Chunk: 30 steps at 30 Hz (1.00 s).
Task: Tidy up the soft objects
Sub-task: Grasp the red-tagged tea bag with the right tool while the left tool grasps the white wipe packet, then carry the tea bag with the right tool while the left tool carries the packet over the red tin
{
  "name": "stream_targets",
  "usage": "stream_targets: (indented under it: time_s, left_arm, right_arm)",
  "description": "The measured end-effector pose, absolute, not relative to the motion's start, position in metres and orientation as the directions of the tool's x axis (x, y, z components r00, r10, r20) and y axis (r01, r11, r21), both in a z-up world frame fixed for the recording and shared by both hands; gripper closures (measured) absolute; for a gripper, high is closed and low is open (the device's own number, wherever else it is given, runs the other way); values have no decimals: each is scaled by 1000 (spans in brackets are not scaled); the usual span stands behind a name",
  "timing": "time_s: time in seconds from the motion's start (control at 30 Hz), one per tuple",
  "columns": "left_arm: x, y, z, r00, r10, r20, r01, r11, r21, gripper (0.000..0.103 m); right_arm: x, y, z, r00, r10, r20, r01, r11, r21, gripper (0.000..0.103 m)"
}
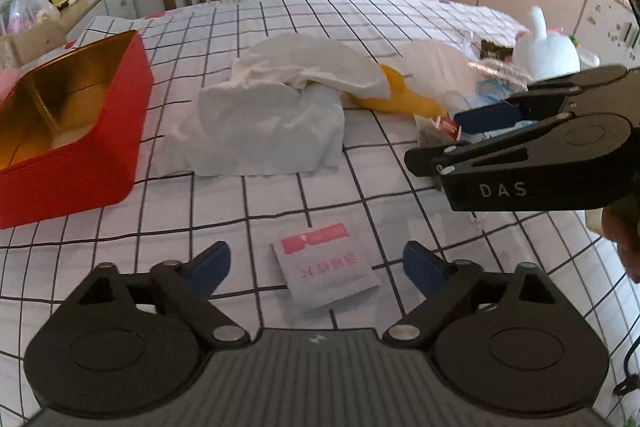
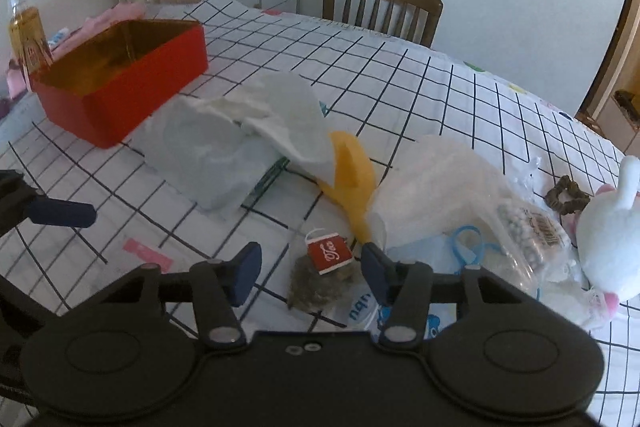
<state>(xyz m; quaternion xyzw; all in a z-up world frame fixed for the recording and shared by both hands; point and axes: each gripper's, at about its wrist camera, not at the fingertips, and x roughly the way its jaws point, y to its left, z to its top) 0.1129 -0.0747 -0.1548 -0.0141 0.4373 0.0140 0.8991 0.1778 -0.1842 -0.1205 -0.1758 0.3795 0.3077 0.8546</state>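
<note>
Tea bag (image 2: pixel 326 269): flat on the tabletop (image 2: pixel 440 99), directly ahead between your right claw (image 2: pixel 312 267)'s spread, empty blue fingers; left claw (image 1: pixel 316 263) likewise released, farther off.

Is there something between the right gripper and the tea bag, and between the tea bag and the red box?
Nothing blocks the right gripper: its open jaws already flank the tea bag. Toward the red box, the white tissue pack with loose tissues lies across the straight path, so the bag probably must pass over or around it.
</note>
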Motion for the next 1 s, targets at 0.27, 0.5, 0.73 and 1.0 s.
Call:
stream_targets:
  time_s: [0.27,0.5,0.73,1.0]
  left_arm:
    - [113,-81,-159,606,22,-795,-19,1000,13,36]
    - [114,-80,-157,615,16,-789,-8,1000,14,56]
    - [112,-78,-154,623,-8,-782,2,1000,-9,66]
    - [108,-65,-146,627,0,-779,-60,997,-49,67]
  right_arm:
    - [175,-185,-121,526,388,-757,-665,742,-82,65]
    - [170,-184,-119,521,398,-755,-680,728,-86,77]
    - [165,-186,-113,521,418,-744,-690,720,-79,85]
    - [157,-192,-95,528,466,-710,-699,713,-52,89]
